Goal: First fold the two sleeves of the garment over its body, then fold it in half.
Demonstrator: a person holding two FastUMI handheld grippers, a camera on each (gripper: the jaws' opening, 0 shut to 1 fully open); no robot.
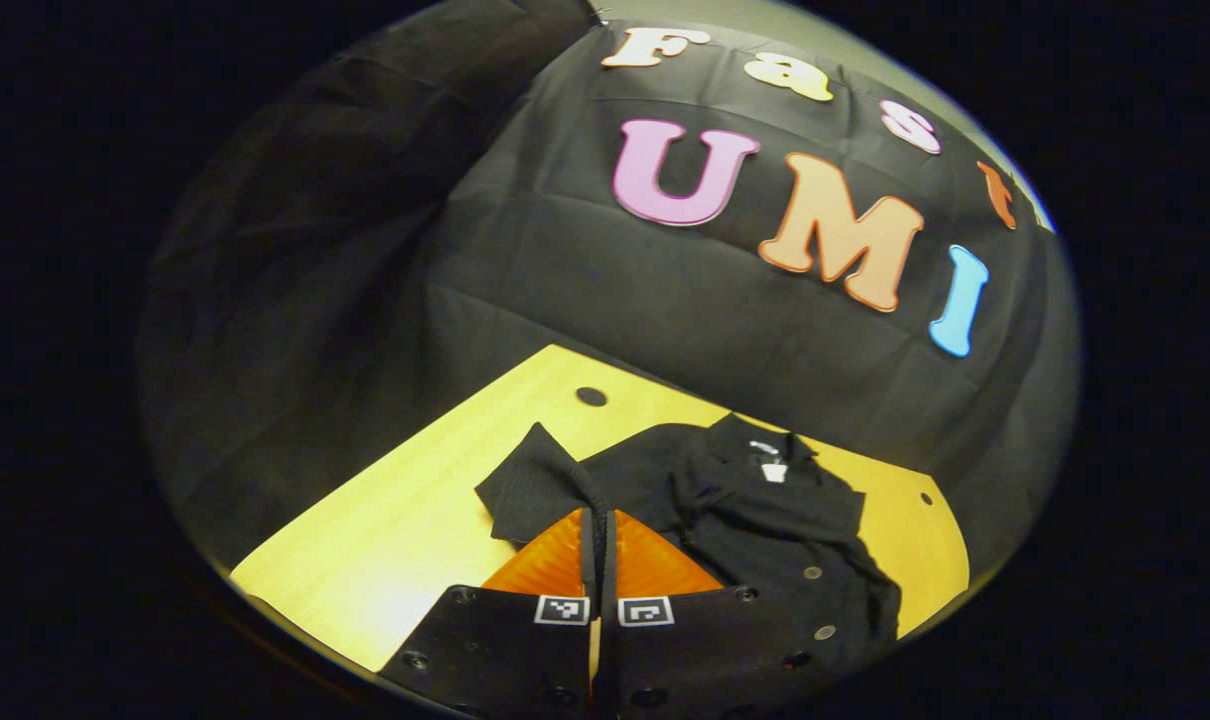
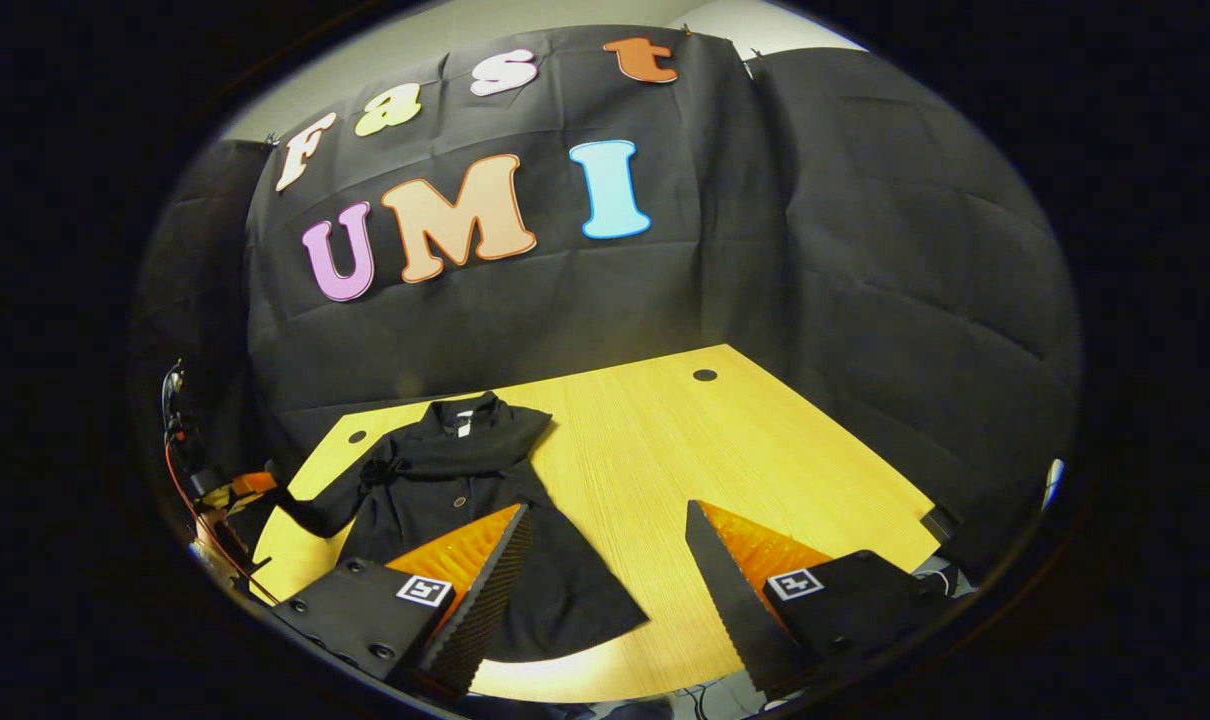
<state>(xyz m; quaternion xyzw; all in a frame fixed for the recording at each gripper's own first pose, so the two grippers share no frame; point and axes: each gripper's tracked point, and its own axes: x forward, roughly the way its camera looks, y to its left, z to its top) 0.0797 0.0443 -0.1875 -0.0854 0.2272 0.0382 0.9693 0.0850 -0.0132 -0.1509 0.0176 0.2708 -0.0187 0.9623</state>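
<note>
My left gripper [image 1: 598,525] has its jaws clenched together, with the dark sleeve [image 1: 540,485] of the garment [image 1: 755,510] running right up to their tips. A thin strip of cloth seems to sit in the seam between them, but black cloth against the dark inner edges makes it hard to be sure how much is pinched. The sleeve looks lifted and spread away from the body, and I cannot tell whether its far edge touches the counter [image 1: 385,530].

In the left gripper view the garment lies crumpled on the yellow wooden counter, collar with a small white tag [image 1: 771,468] toward the booth wall and a few buttons [image 1: 813,573] showing down its front. Its lower hem is hidden behind my gripper's body and cut off by the picture's edge.

My right gripper [image 2: 608,555] has its jaws released and wide apart, holding nothing, above bare counter [image 2: 725,450] just beside the garment's hem [image 2: 565,600]. In the right gripper view the garment [image 2: 455,470] lies on the counter's left part, collar away from me, skirt flaring toward me. One finger [image 2: 485,590] covers part of the hem. At the far left, the stretched sleeve [image 2: 310,515] leads to something orange among red cables [image 2: 190,480], too small and dim to make out.
</note>
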